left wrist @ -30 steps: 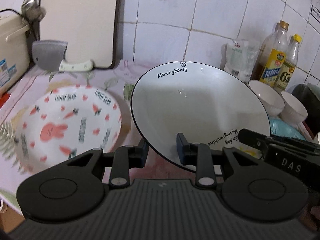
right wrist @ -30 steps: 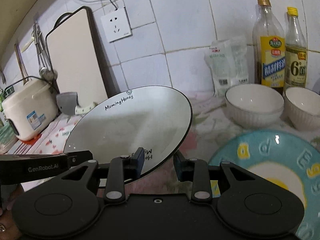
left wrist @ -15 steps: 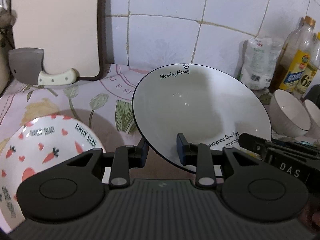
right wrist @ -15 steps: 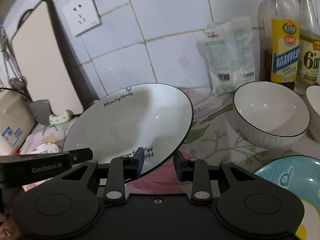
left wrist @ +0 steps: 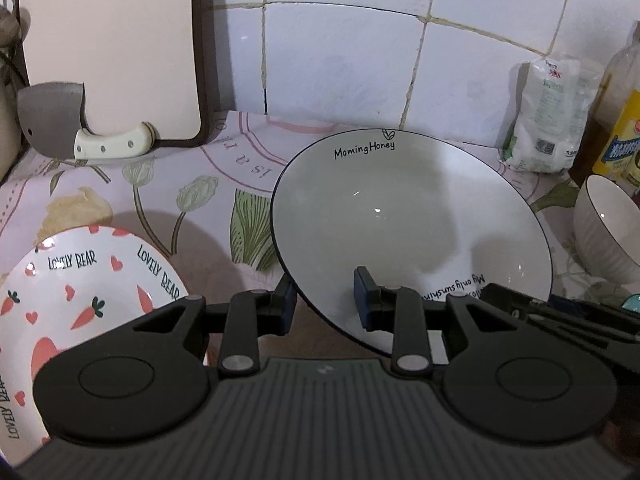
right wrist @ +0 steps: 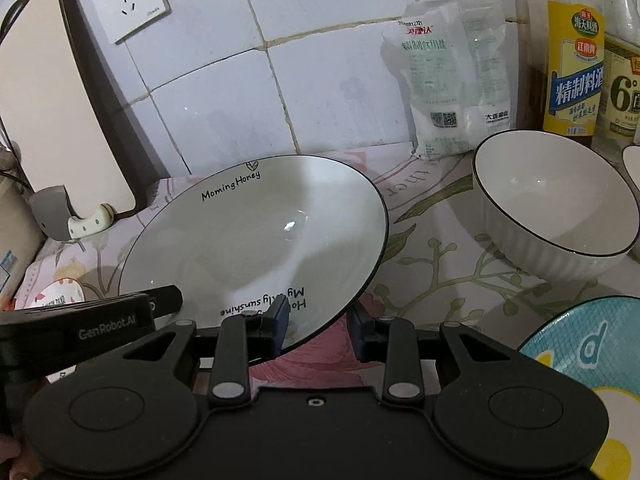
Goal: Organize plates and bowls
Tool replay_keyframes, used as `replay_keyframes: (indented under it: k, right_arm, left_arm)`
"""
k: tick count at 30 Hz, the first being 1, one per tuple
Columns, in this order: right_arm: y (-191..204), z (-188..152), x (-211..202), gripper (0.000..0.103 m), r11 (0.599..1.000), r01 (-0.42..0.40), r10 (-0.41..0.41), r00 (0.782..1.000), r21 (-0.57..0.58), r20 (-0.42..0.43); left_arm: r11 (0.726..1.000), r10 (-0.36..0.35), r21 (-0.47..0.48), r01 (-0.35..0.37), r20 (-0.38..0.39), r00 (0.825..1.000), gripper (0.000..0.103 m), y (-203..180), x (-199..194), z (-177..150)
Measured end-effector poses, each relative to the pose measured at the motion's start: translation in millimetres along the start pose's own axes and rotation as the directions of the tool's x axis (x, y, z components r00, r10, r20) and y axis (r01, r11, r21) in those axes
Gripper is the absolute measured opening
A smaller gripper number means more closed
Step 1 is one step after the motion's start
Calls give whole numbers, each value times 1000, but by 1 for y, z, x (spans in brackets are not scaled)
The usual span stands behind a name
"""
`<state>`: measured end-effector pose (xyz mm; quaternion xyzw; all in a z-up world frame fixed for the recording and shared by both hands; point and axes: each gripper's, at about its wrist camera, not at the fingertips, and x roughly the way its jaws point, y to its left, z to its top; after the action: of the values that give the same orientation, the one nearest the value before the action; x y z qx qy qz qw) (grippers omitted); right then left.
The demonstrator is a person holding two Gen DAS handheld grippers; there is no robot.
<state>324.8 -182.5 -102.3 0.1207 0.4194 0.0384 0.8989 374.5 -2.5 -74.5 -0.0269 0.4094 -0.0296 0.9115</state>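
A wide white plate (left wrist: 400, 220) with a black rim and "Morning Honey" lettering hangs tilted just above the floral counter cloth. It is held from two sides. My left gripper (left wrist: 324, 304) is shut on its near-left rim, one pad over the inside and one under. My right gripper (right wrist: 318, 330) is shut on the near-right rim of the same plate (right wrist: 256, 236). A carrot-print "Lovely Bear" plate (left wrist: 80, 280) lies on the cloth at the left. A blue plate (right wrist: 592, 360) lies at the lower right, and a white ribbed bowl (right wrist: 552, 200) stands to the right.
A cutting board (left wrist: 112, 48) leans on the tiled wall with a cleaver (left wrist: 52, 124) in front of it. A salt bag (right wrist: 448, 80) and oil bottles (right wrist: 572, 64) stand at the back right. A second bowl's rim (right wrist: 632, 164) shows at the right edge.
Both grippers carried the white plate toward the back wall and a little lower. The carrot plate slid to the lower left of the left view, and the blue plate toward the right edge.
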Motion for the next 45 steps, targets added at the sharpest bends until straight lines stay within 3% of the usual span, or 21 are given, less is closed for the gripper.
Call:
replay_keyframes:
  k: [2,3,6,12,16,21,30,33,39,45]
  right_arm:
    - [1,1,2,40,1000,-8,8,999,-24,-33]
    - [1,1,0,40,999,-15,13,999,-37,-42]
    - [3,-1,-16,51,997,-20,18,1000,-73,-25]
    - [1,-5,-60,59,992,-54,56,998,-118,17]
    - [-3,-10,-95,62,986,-83,93,993,-143,67]
    - [-8,-19,-137,72,978,-65,93,986,-198,137]
    - [-36,-39,-206,79,958,20,42,977,-285,209]
    - [-45,-48,-224,87,953,30,37,977,-303,211]
    - [-57,-65,-254,88,943,28,35,983,-332,182]
    - [-66,-84,-274,89,940,21,36,986,-340,160]
  left_arm:
    - [1000,2,8,-2,-44,999,31,0,0,1]
    - [1000,3,19,-2,-48,999,37,-2,-3,0]
    - [998,7,65,-6,-9,1000,55,-8,-22,-2]
    - [992,10,122,-13,27,1000,73,-19,-67,-5]
    - [983,10,185,-20,55,998,76,-27,-96,-14]
    - [983,59,166,-74,92,994,84,-32,-129,-22]
    - [974,-22,225,-14,158,987,92,-47,-192,-46]
    - [965,-57,260,12,165,985,93,-55,-209,-55]
    - [946,-108,322,45,179,978,94,-72,-234,-75]
    - [919,-180,374,122,125,976,94,-91,-240,-91]
